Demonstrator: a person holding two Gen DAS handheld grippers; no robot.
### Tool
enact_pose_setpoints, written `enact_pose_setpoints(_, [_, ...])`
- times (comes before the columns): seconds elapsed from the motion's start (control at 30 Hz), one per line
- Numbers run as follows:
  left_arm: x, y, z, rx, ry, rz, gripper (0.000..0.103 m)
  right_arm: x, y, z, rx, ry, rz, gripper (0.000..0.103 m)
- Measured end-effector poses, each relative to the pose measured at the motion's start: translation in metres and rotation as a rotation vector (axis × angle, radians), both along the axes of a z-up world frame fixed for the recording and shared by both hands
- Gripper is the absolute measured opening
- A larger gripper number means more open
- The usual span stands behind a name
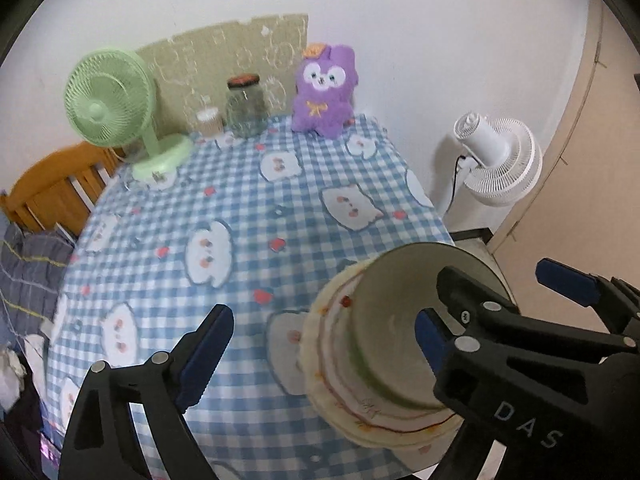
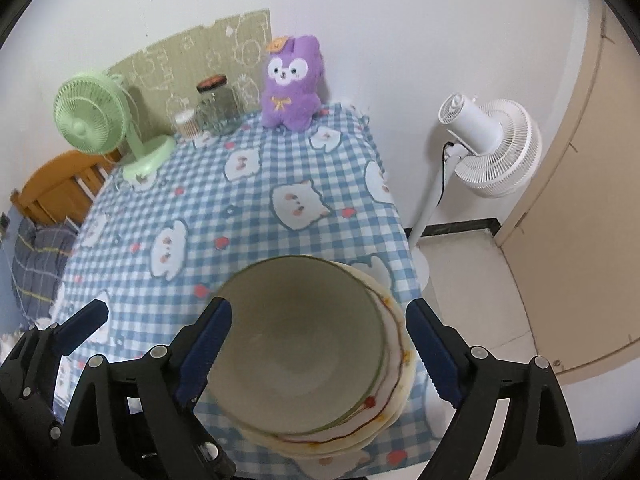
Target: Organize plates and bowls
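A cream bowl with a green rim [image 1: 404,320] [image 2: 300,344] stands on a stack of cream plates with red and yellow trim [image 1: 344,372] [image 2: 394,364] near the table's front right corner. My left gripper [image 1: 324,340] is open just left of the stack, with its right finger inside the bowl's mouth. My right gripper [image 2: 320,344] is open and straddles the bowl and plates, one finger on each side, just above them. The right gripper also shows in the left wrist view [image 1: 568,284], behind the bowl.
The blue checked tablecloth [image 1: 224,208] covers the table. At the back stand a green desk fan [image 1: 112,108], a glass jar [image 1: 245,106], a small cup [image 1: 209,121] and a purple plush toy [image 1: 323,90]. A white floor fan [image 1: 496,160] stands right of the table. A wooden chair [image 1: 52,188] is at the left.
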State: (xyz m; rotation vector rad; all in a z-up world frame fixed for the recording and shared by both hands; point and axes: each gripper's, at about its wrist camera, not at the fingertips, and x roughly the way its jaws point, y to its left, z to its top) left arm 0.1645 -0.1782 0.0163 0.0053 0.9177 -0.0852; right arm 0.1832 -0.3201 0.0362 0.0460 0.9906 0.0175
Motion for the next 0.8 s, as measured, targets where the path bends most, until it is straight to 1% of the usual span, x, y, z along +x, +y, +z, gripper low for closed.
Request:
enact_pose_setpoints(0.1, [-0.009,0.014,0.008,-0.003,-0.023,0.000,0.095,-0.010,0.010,0.009,0.018,-0.015,-0.019,0.091])
enact_pose_setpoints(0.2, [-0.016,0.036,0.014,-0.017,-0.035,0.020,0.095,-0.022,0.021,0.021,0.023,-0.046,-0.035,0.091])
enact_pose_setpoints(0.4, [-0.032,0.074,0.022,-0.017,-0.079,0.045,0.095,-0.044,0.043,0.035,0.004,-0.098,-0.049,0.091])
enact_pose_setpoints(0.47, [-0.039,0.088,0.023,-0.020,-0.089,0.054,0.095,-0.052,0.050,0.036,-0.004,-0.118,-0.054,0.091])
enact_pose_setpoints(0.63, [-0.056,0.119,0.024,-0.003,-0.118,0.054,0.095,-0.074,0.064,0.036,0.026,-0.145,-0.069,0.091])
enact_pose_setpoints(0.8, [-0.076,0.143,0.022,0.019,-0.164,0.036,0.095,-0.098,0.082,0.031,-0.009,-0.176,-0.083,0.091])
